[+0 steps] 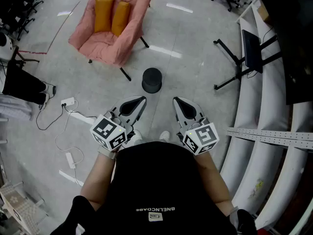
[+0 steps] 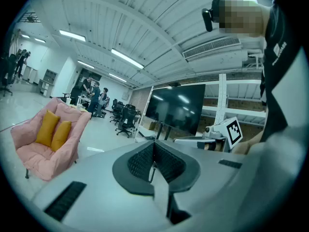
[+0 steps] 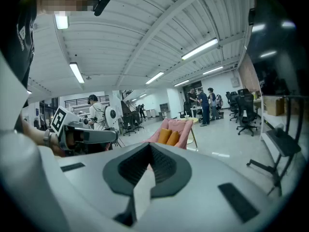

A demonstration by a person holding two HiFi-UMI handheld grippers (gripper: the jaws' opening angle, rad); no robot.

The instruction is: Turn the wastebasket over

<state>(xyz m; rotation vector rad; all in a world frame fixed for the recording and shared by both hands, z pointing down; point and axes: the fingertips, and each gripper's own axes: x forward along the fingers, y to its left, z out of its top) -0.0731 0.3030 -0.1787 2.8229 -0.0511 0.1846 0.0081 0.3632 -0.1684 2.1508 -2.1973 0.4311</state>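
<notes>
On floor (image 1: 195,82) — black wastebasket (image 1: 151,80), pink chair (image 1: 113,21) beyond

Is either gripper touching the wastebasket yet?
No, in the head view the wastebasket stands on the floor ahead of the left gripper and the right gripper, clear of both.

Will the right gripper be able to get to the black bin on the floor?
Probably yes. Nothing stands between the right gripper and the wastebasket, just floor. The person would likely need to step closer and bend down, and the jaws are shut.
</notes>
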